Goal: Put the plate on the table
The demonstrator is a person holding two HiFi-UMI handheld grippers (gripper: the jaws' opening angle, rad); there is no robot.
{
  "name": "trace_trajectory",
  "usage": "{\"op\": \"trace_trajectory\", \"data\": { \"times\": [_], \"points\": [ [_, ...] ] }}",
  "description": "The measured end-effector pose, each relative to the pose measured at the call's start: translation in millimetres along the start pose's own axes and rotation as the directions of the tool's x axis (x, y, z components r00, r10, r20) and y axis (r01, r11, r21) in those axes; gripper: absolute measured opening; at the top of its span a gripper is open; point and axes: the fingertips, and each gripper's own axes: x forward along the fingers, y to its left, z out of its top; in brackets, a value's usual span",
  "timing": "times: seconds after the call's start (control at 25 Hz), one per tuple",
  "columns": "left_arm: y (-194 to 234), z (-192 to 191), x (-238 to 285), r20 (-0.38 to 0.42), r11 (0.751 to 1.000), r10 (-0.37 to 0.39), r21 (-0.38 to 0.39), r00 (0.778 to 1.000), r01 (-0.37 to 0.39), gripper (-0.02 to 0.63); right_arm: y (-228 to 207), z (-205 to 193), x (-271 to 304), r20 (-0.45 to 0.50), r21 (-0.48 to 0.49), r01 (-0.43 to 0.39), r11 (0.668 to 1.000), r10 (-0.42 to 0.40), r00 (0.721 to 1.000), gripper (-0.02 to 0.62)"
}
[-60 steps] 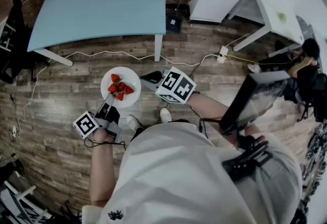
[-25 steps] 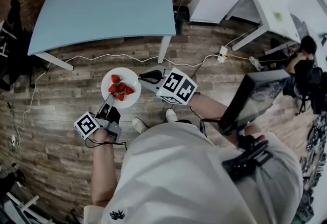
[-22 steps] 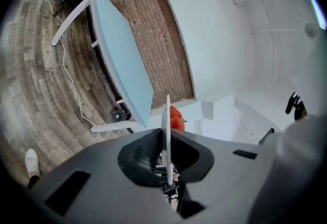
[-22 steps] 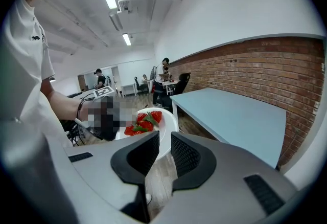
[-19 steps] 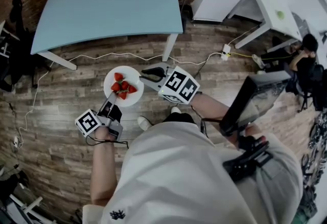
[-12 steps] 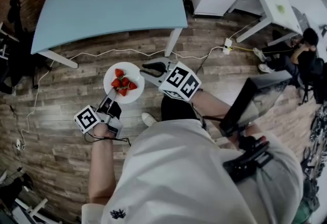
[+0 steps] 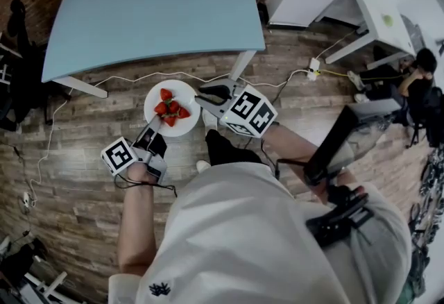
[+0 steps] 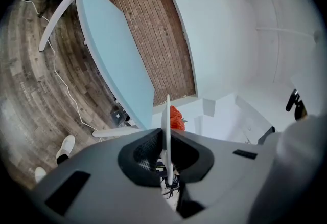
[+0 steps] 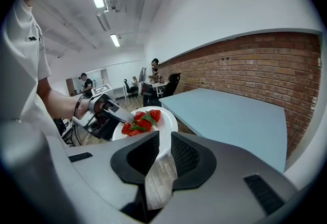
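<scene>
A round white plate [image 7: 154, 96] of red strawberries [image 7: 172, 109] is clenched at its near rim by the left gripper [image 7: 154, 130]. The right gripper [image 7: 203, 96] is held at its right edge with jaws slightly parted.

The table [image 7: 152, 7] has a smooth, matt pale-blue top. Behind it the wall [image 9: 265, 69] is rough brick; under it the floor [image 7: 69, 178] is grainy wood plank. Beside it the white plate [image 7: 182, 128] looks smooth and glossy (ceramic or plastic, unclear). The left gripper [image 8: 164, 136] and right gripper [image 9: 164, 138] are matt grey plastic.
</scene>
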Motion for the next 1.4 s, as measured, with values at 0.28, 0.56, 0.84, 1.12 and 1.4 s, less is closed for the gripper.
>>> {"op": "trace_trajectory", "data": {
  "times": [0.28, 0.56, 0.84, 1.12, 1.4],
  "points": [
    [7.8, 90.1, 80.1, -0.025, 0.999, 0.050, 0.016, 0.998, -0.050, 0.017, -105.5, 42.5, 47.3, 0.010, 0.016, -0.018, 1.000, 0.018, 1.000, 0.060],
    [9.0, 149.0, 156.8, -0.048, 0.997, 0.072, 0.034, 0.996, -0.070, 0.017, -187.5, 64.9, 67.6, 0.015, 0.008, -0.022, 1.000, 0.022, 1.000, 0.060],
    [25.9, 176.2, 223.6, -0.097, 0.995, 0.095, 0.026, 0.991, -0.092, 0.017, -250.3, 60.8, 77.9, -0.003, 0.032, -0.014, 0.999, 0.014, 1.000, 0.060],
    [40.0, 202.2, 260.1, -0.140, 0.996, 0.089, 0.025, 0.986, -0.087, 0.017, -284.2, 67.5, 93.0, -0.011, 0.044, 0.016, 0.999, -0.016, 1.000, 0.060],
    [77.2, 262.3, 293.9, -0.169, 0.998, 0.052, -0.016, 0.984, -0.056, 0.017, -328.2, 77.5, 122.8, -0.053, 0.072, 0.085, 0.994, -0.082, 0.995, 0.060]
  ]
}}
